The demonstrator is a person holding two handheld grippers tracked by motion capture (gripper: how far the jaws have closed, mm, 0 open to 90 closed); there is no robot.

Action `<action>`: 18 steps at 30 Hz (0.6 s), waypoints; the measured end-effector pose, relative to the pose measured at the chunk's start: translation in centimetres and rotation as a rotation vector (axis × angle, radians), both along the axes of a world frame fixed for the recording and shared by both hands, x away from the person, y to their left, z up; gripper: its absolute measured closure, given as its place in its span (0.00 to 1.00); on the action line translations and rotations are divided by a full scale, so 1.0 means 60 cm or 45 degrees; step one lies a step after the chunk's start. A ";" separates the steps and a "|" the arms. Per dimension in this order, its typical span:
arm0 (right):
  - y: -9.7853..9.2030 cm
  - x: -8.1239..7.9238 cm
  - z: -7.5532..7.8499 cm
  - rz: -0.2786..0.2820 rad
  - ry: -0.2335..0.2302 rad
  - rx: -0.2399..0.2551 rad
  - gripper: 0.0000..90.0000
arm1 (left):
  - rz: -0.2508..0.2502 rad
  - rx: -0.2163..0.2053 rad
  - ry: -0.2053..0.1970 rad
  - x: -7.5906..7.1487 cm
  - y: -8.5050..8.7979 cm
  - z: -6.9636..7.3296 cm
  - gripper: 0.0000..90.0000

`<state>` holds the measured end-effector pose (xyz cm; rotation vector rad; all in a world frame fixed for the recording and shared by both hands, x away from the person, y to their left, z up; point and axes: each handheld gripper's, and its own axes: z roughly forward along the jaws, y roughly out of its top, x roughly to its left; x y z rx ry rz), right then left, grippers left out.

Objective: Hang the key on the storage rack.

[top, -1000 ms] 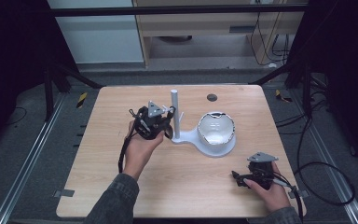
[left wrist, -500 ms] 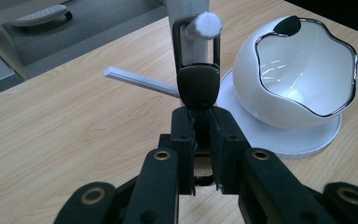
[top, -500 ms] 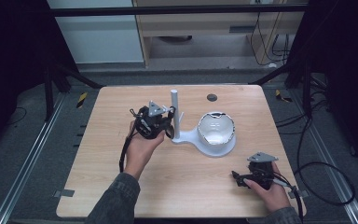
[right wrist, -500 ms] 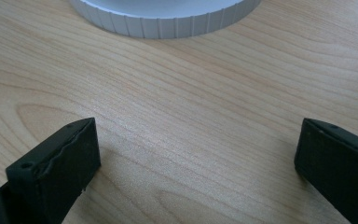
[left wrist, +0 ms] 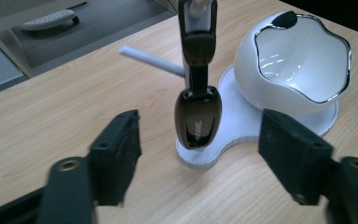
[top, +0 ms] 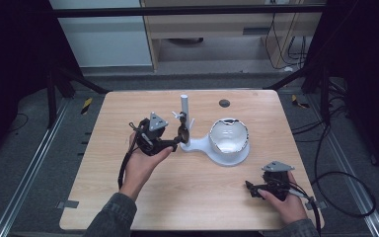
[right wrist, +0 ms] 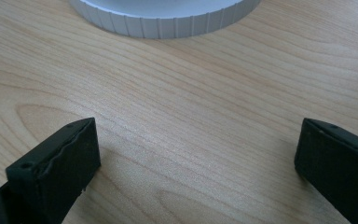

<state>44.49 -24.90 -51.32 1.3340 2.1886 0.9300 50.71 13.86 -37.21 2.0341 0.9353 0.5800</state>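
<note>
L gripper jaws just opened, spoon between them untouched, hanging upright off stand at frame centre, dead ahead. R gripper apart, lower right tabletop, far off.

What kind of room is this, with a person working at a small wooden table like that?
Probably a lab or workshop set up for recording. A person holds a cabled gripper in each hand, the left gripper and the right gripper, over a bare wooden table, with metal rails and loose cables on the floor.
</note>
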 end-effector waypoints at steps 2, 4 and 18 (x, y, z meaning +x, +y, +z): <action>0.000 0.000 0.000 -0.001 0.000 0.000 0.01 | -0.010 0.005 0.052 0.000 0.004 -0.007 0.18; 0.000 0.000 0.000 -0.001 0.000 0.000 0.01 | -0.014 0.019 0.094 -0.001 0.008 -0.018 0.08; 0.000 0.000 0.000 0.001 0.000 0.001 0.01 | -0.020 0.111 0.190 -0.024 0.071 -0.087 0.06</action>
